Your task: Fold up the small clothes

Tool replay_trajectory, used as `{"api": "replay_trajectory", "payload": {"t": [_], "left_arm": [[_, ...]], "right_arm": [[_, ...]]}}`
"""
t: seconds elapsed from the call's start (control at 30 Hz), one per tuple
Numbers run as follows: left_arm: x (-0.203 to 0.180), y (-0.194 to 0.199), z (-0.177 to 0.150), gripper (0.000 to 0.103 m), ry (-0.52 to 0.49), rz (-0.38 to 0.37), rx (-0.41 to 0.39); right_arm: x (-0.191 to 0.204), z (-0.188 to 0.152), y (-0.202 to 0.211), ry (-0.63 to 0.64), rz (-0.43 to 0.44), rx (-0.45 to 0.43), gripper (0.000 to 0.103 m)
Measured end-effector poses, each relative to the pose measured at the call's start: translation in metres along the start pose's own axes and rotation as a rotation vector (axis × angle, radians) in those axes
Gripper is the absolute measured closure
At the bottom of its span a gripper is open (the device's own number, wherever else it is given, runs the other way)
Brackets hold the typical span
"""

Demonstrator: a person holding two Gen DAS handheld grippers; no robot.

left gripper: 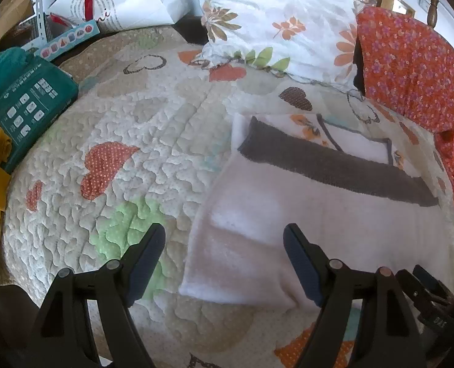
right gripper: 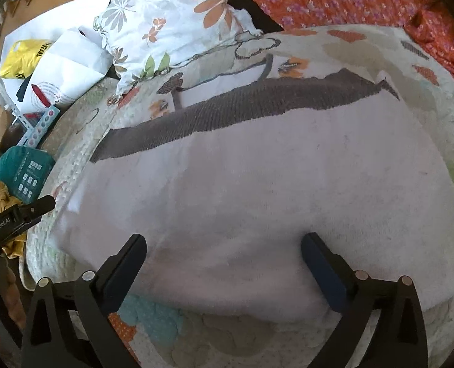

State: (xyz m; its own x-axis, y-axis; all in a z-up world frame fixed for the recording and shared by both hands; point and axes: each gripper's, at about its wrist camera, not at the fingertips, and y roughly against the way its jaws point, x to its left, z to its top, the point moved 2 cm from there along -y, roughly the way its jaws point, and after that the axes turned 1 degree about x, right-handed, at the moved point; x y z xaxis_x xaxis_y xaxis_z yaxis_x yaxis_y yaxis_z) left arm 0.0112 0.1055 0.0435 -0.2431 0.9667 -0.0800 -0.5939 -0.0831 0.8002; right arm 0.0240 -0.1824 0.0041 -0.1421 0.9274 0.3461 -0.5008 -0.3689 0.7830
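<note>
Both cameras ride on the handheld grippers, tilted steeply down at the quilted bedspread (left gripper: 128, 128). The left one hangs over the left edge of the white towel with a grey band (left gripper: 318, 214), facing the floral pillow (left gripper: 282, 18). The right one sits closer, above the towel's middle. Both views share towel, pillow and the teal package (right gripper: 27, 171).

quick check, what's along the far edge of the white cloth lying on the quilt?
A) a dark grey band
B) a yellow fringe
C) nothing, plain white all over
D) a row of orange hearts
A: the white cloth ends at its far edge in a dark grey band, a ribbed strip running the cloth's full width; the left wrist view shows the same band.
</note>
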Motion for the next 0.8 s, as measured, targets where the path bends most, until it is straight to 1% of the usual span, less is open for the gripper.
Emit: {"api": "replay_trajectory", "payload": {"t": [0.1,0.27,0.47,0.73,0.8], "left_arm": [[-0.002,-0.002,-0.002,0.024,-0.008,0.007,0.001],[-0.004,-0.002,-0.004,0.024,-0.018,0.019,0.0],[0.0,-0.001,-0.006,0.024,-0.022,0.031,-0.002],[0.016,0.005,-0.004,0.024,0.007,0.036,-0.009],[0.027,0.009,0.001,0.024,0.032,0.043,-0.022]], "right_arm": [[0.008,-0.002,-0.003,0.078,-0.037,0.021,0.0],[0.021,-0.012,-0.008,0.206,-0.137,0.012,0.0],[0.02,-0.012,-0.008,0.22,-0.153,0.002,0.0],[0.022,-0.012,-0.005,0.226,-0.164,-0.017,0.0],[0.022,-0.008,0.005,0.187,-0.139,-0.026,0.005]]}}
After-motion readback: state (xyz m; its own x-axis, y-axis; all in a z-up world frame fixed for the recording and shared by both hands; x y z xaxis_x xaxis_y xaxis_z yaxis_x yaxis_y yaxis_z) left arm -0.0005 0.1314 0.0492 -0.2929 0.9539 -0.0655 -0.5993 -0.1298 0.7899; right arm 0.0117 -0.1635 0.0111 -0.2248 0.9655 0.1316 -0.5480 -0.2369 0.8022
